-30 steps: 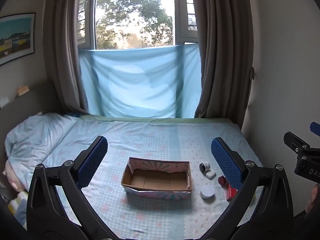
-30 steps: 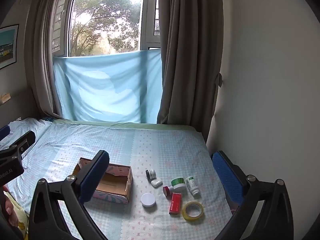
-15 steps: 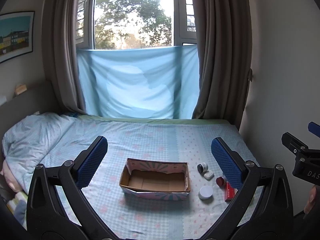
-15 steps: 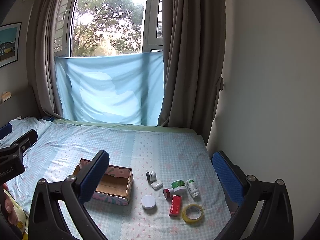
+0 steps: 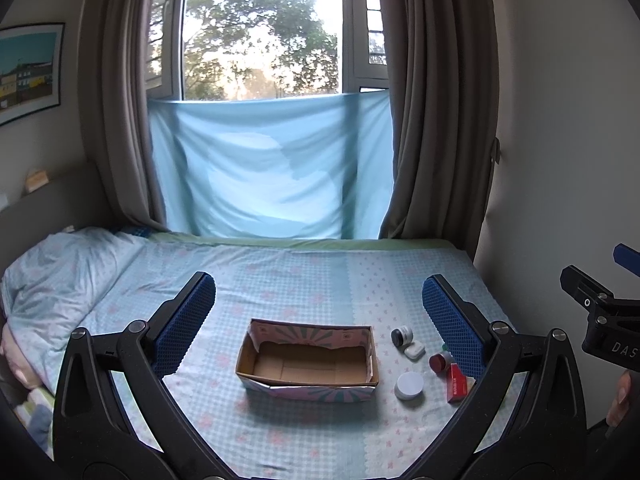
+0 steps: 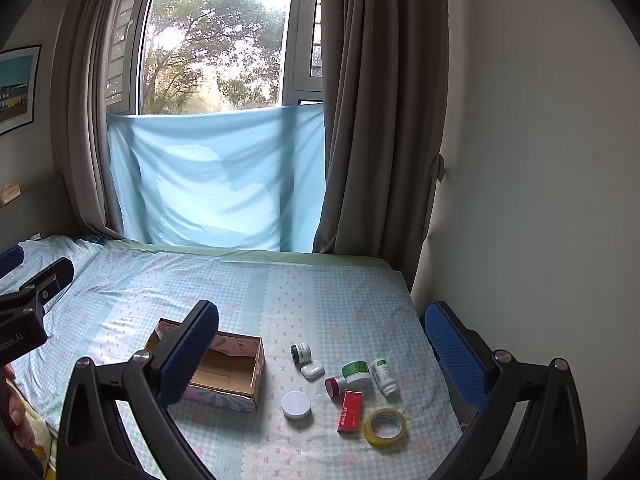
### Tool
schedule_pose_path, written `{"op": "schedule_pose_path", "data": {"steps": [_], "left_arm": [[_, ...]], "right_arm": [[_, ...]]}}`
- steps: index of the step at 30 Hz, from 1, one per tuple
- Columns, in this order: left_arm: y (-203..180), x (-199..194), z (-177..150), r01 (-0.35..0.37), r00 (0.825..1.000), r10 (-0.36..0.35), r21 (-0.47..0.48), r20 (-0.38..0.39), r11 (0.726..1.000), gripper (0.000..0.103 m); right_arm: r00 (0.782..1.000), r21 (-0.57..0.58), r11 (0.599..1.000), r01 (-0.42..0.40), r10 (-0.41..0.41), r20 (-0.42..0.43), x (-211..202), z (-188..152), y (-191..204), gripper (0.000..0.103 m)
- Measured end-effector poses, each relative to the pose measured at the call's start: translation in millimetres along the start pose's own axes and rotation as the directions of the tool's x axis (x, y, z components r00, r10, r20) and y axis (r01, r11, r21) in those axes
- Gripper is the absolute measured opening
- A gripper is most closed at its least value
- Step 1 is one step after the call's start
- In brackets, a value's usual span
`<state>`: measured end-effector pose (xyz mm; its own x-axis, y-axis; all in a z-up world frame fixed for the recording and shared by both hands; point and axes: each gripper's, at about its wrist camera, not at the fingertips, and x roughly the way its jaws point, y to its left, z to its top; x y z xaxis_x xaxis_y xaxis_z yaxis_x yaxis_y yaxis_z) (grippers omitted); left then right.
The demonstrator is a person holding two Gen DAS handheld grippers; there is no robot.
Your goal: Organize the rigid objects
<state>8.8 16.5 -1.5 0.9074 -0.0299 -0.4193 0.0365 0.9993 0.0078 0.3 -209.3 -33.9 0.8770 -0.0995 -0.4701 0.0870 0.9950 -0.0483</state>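
I read the task as not yet begun: the cardboard box [image 5: 307, 360] sits empty on the bed [image 6: 280, 292], and every item lies outside it, just to its right. That cluster holds a white round lid [image 6: 296, 405], a dark jar [image 6: 301, 353], a small white case [image 6: 312, 370], a red-capped bottle [image 6: 335, 385], a green-lidded jar [image 6: 356, 372], a white bottle [image 6: 384, 376], a red carton [image 6: 351, 411] and a tape roll [image 6: 385, 426]. My left tool [image 5: 318, 322] and right tool [image 6: 320, 354] both hang well above the bed, fingers spread wide and holding nothing.
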Motion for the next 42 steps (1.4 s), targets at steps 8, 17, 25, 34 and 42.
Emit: {"op": "schedule_pose_path", "data": {"steps": [8,17,25,34,42], "left_arm": [[2,3,1,0.006,1.0,-0.006,-0.001,-0.005,1.0,0.103],[1,7,3,0.009,1.0,-0.009,0.002,-0.006,1.0,0.103],[0,9,3,0.011,1.0,-0.011,0.0,-0.005,1.0,0.103],[5,12,3,0.016,1.0,-0.016,-0.011,-0.008,1.0,0.103],[7,13,2,0.018,1.0,-0.018,-0.009,-0.005,1.0,0.103]], "right_arm": [[1.0,-0.001,1.0,0.004,-0.004,0.0,1,0,0,0.103],[1.0,-0.001,1.0,0.007,-0.007,-0.002,2,1,1,0.103],[1.0,-0.002,1.0,0.007,-0.007,-0.001,3,1,0,0.103],[1.0,0.0,1.0,0.01,-0.01,0.001,3,1,1,0.103],[1.0,0.002,1.0,0.013,-0.013,0.002,4,1,4,0.103]]}}
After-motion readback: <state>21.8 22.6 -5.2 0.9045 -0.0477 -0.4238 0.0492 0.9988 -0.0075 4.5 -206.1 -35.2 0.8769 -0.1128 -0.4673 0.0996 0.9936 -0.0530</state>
